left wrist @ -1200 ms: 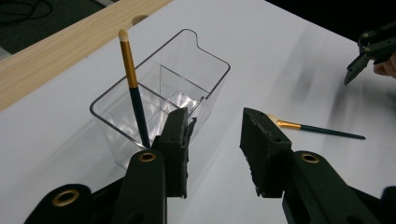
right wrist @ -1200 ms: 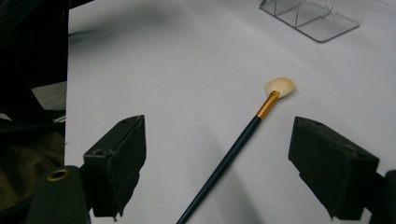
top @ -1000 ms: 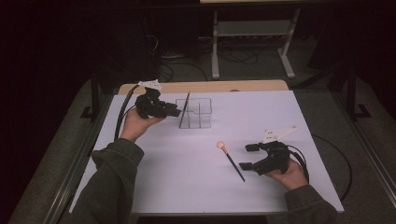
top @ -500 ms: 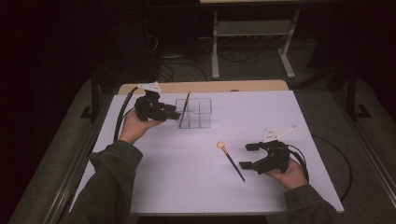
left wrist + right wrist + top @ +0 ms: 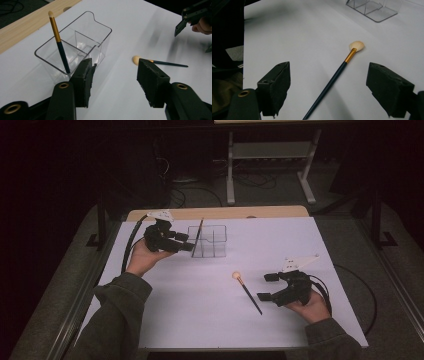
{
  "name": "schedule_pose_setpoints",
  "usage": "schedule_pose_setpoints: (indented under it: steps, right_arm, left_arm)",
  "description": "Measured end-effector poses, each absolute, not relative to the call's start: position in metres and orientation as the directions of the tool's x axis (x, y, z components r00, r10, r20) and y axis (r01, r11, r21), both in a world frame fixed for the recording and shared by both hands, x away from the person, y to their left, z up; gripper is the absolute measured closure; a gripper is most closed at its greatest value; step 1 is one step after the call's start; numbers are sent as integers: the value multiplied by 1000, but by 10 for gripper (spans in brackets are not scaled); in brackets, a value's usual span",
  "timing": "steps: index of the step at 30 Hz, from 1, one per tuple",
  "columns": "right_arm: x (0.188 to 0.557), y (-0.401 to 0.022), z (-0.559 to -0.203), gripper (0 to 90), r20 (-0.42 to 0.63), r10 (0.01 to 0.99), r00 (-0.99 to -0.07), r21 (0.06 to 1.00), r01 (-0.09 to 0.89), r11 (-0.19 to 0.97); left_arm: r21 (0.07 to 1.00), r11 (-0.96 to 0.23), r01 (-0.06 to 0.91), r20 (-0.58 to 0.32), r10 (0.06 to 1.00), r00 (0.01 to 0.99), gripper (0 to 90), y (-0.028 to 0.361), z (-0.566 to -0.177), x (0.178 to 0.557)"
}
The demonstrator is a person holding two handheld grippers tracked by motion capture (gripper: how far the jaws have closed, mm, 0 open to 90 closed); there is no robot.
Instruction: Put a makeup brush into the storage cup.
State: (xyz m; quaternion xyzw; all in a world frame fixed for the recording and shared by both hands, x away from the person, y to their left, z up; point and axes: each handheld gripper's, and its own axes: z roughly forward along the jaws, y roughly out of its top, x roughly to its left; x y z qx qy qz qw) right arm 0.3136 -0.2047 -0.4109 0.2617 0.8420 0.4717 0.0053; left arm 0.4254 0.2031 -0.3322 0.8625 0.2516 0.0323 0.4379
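Your left tongs (image 5: pixel 186 243) have just been opening and now stand apart with nothing between them, at the nine o'clock side of the clear organizer (image 5: pixel 212 241). One brush (image 5: pixel 59 42) stands tilted in its near-left compartment, probably leaning on the rim. Toward four o'clock, a second brush (image 5: pixel 246 291) lies flat on the white desk (image 5: pixel 200 320); your right tongs (image 5: pixel 268 287) gape wide beside it, empty. The room beyond is dark.
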Motion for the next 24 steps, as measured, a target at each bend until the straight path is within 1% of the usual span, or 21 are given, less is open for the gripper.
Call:
schedule_pose_setpoints:
  steps: [7, 11, 12, 24]
  right_arm:
    - [312, -203, -411, 187, 225, 451, -864, 792, 432, 431]
    - [313, -203, -411, 187, 227, 450, -864, 792, 433, 431]
    - [312, -203, -411, 187, 228, 451, -863, 791, 434, 431]
    - [312, -204, -410, 188, 226, 455, -861, 793, 434, 427]
  left_arm:
    - [779, -495, 385, -145, 454, 879, 418, 204, -330, 420]
    - [776, -495, 390, -149, 457, 877, 406, 205, -330, 416]
    - [777, -502, 381, -138, 454, 880, 404, 206, -330, 416]
    - [775, -512, 370, -121, 455, 882, 388, 207, -328, 404]
